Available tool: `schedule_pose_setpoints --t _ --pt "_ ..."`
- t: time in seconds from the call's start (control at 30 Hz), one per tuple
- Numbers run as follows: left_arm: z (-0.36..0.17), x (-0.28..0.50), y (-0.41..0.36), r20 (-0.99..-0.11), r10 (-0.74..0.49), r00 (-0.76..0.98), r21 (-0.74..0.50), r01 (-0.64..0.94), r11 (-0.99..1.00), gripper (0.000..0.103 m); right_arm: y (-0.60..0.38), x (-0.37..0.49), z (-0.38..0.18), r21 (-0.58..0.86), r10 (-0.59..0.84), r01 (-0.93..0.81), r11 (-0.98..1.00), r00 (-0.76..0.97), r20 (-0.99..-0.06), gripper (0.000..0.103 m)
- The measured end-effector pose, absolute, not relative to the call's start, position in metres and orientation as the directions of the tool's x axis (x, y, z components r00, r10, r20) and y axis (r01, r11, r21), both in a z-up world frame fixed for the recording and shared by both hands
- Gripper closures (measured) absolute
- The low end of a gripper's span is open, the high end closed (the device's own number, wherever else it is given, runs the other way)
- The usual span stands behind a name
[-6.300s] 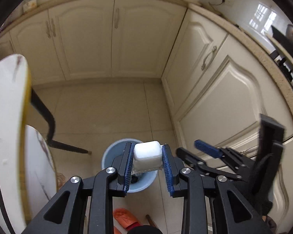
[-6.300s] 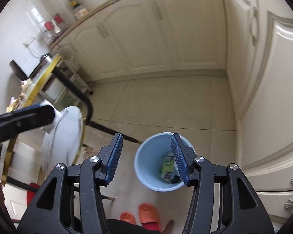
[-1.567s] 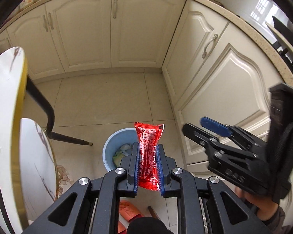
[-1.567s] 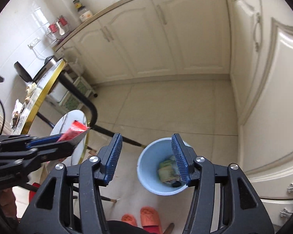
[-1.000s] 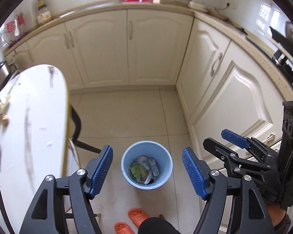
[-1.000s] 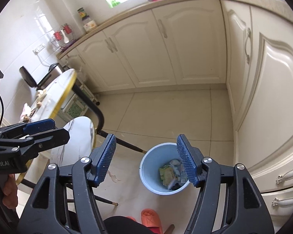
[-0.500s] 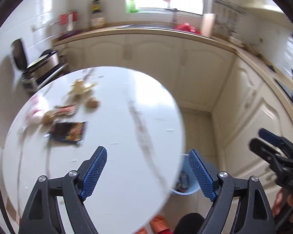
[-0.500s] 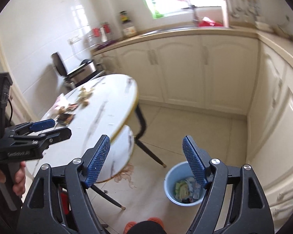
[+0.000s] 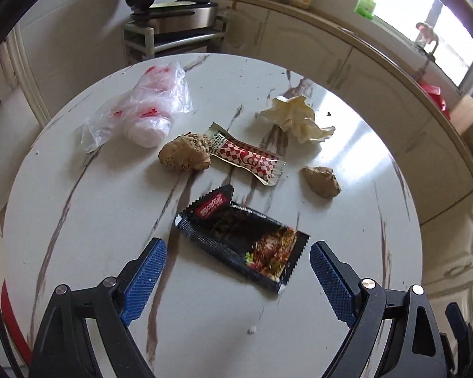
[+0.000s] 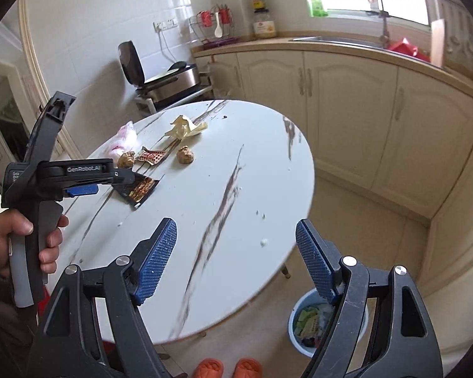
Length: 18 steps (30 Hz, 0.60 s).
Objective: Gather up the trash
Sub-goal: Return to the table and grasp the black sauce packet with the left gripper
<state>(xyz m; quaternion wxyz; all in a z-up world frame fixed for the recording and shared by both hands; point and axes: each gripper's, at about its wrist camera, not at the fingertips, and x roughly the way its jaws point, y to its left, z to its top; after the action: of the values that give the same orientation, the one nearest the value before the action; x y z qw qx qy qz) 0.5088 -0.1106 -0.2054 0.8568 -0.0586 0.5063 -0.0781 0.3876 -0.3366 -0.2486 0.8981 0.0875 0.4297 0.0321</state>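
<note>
The black snack wrapper (image 9: 241,241) lay flat on the round white table (image 9: 78,220), right in front of the left gripper (image 9: 236,277). That gripper's blue jaws had just opened wider and stood far apart, with nothing between them.

The left wrist view showed the trash up close: one black wrapper, one red-checked wrapper (image 9: 247,156), two brown lumps (image 9: 186,152), one crumpled paper (image 9: 294,118) and one plastic bag (image 9: 142,110) with red marks.

Only the right wrist view showed the blue bin (image 10: 296,330) on the floor beside the table, with trash inside. It also showed a hand (image 10: 12,242) holding the left gripper over the black wrapper. The right gripper (image 10: 235,260) hung over the table's near edge, jaws wide apart and empty, well away from the trash.
</note>
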Motion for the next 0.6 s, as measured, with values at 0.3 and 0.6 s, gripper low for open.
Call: schedule_pose_setpoints --t 0.3,0.6 --pt "-0.229 0.549 -0.131 -0.88 -0.11 0.461 -0.077 0.09 0.993 0.014 -0.324 0.438 -0.261 0.172 0.162 -0.041 0.984 0.602 -0.782 0.027" --pt "-0.242 0.527 -0.113 -0.859 -0.187 0.476 -0.011 0.348 0.937 0.02 -0.3 0.471 -0.265 0.148 0.174 -0.093 0.985 0.568 -0.804 0.027"
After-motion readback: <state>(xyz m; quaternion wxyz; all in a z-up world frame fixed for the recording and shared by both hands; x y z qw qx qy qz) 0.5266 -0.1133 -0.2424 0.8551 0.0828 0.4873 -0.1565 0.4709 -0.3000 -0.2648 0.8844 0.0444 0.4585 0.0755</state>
